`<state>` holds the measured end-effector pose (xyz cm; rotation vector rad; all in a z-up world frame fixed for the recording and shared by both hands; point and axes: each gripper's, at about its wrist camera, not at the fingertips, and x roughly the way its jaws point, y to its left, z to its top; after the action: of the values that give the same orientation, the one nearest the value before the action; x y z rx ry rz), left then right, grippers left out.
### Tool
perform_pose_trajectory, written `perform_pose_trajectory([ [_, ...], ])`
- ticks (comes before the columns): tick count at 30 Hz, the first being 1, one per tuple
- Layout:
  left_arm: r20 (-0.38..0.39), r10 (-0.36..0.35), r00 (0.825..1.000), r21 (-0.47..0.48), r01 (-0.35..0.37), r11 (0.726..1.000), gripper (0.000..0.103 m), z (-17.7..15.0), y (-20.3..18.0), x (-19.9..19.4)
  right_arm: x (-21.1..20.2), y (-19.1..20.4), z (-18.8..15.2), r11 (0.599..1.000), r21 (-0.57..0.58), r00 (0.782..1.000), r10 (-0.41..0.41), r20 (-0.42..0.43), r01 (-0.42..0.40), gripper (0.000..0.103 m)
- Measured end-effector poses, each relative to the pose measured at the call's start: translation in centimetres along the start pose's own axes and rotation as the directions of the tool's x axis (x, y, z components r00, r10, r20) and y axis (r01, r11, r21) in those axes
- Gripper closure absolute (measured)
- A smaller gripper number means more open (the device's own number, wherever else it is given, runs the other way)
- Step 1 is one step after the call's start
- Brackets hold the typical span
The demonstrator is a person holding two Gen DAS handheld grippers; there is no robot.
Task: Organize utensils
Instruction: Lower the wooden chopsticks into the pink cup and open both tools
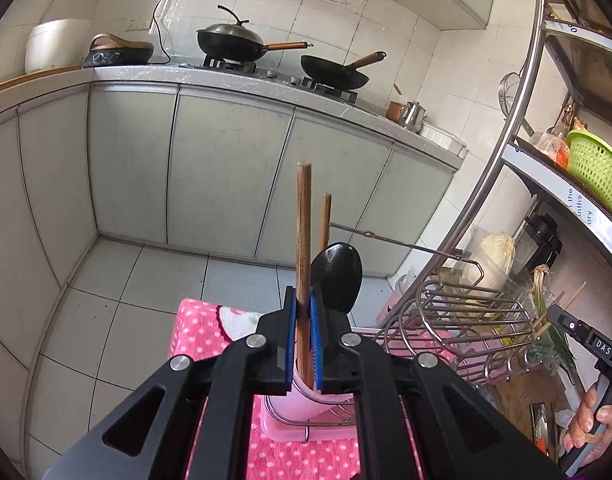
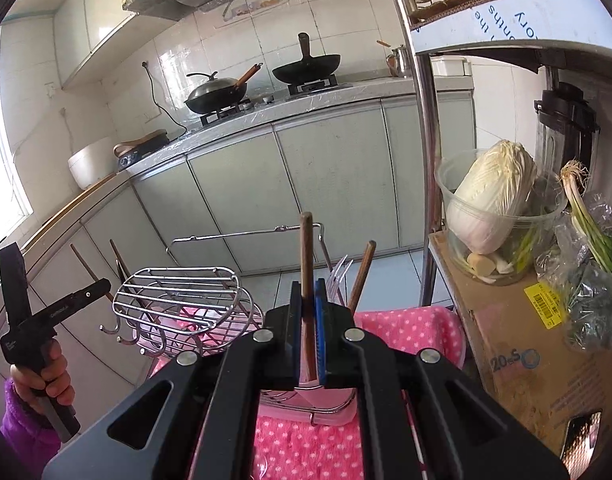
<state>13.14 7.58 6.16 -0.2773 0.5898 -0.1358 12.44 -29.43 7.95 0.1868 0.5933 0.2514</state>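
Note:
My left gripper (image 1: 302,334) is shut on an upright wooden utensil handle (image 1: 304,240) that stands in a pink holder cup (image 1: 309,402). A second wooden handle (image 1: 325,220) and a black spoon (image 1: 337,278) stand in the same cup. My right gripper (image 2: 308,330) is shut on another upright wooden handle (image 2: 306,256) in a pink cup (image 2: 307,390); clear plastic forks (image 2: 339,278) and a wooden stick (image 2: 361,276) stand beside it. A wire utensil rack (image 1: 453,320) sits between the two cups; it also shows in the right wrist view (image 2: 182,300).
The rack sits on a pink dotted cloth (image 1: 202,328). A metal shelf post (image 2: 419,120) rises at right, with a cabbage tub (image 2: 493,216), scallions (image 2: 589,236) and a cardboard box (image 2: 517,344). Woks (image 1: 230,42) stand on the stove beyond grey cabinets (image 1: 226,168).

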Motion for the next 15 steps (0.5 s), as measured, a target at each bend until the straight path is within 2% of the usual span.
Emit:
perform_pose_trajectory([
  [9,-0.04,0.005,0.999,-0.005,-0.005,1.0,0.094,-1.0,0.0,1.4,1.5,-0.6,-1.1,1.0,0.012,0.998,-0.017,-0.054,0.018,0.097],
  [15,-0.045,0.007,0.999,-0.029,-0.008,1.0,0.077,-1.0,0.2,1.4,1.9,-0.6,-1.3,1.0,0.014,0.995,-0.013,-0.1,0.014,0.094],
])
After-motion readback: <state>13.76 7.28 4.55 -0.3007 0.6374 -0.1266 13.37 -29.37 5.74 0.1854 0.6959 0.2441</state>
